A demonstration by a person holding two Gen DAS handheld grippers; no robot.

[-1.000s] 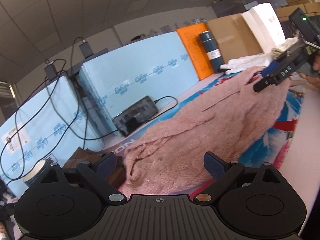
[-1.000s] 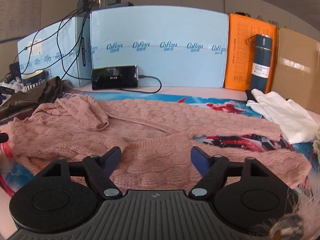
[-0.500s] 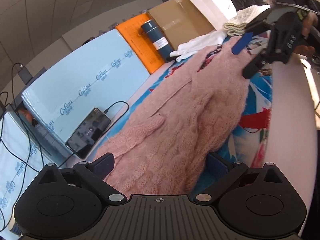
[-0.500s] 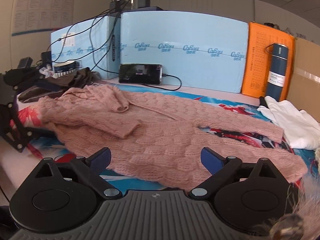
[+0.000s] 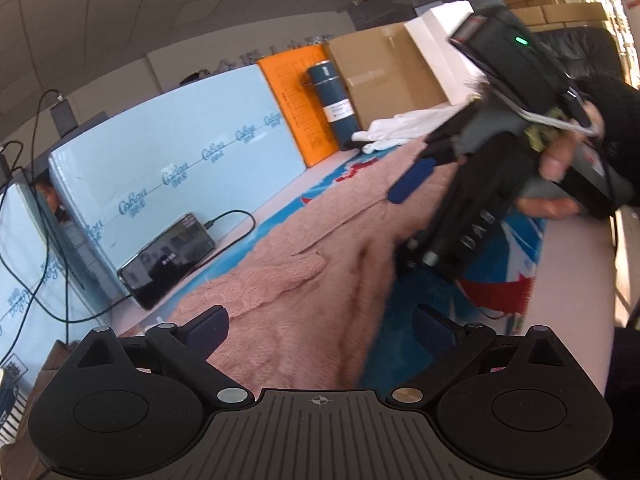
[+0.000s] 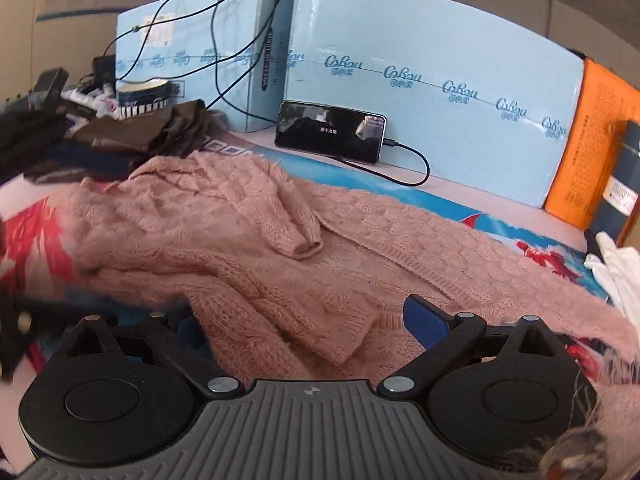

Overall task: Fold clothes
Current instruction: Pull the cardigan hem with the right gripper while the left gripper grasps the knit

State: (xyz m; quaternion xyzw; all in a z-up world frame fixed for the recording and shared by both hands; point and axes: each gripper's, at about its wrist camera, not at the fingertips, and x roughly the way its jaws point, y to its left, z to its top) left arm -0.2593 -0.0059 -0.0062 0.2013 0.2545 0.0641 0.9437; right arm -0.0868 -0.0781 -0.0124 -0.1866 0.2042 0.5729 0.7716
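- Pink knit, the sweater lies spread along the bench on a blue printed mat, one sleeve cuff already turned in over the body, so I judge the fold is partly begun.
- My right hand-held gripper hangs low over the near hem with its jaws spread wide; knit shows between the pads, but they do not press on it, so it is released.
- My left hand-held gripper is likewise released, jaws apart over the sweater's other end, nothing pinched.
- I read the two ends as covered this way so that each side can take an edge for the next fold.
- From the left view, the right rig sits close ahead, a hand wrapped round its handle.
- Phone, its cable, the flask and a white cloth sit at the back, clear of the fold path.
- Loose knit may sag or stretch when lifted, so I would pinch near the hem corners.
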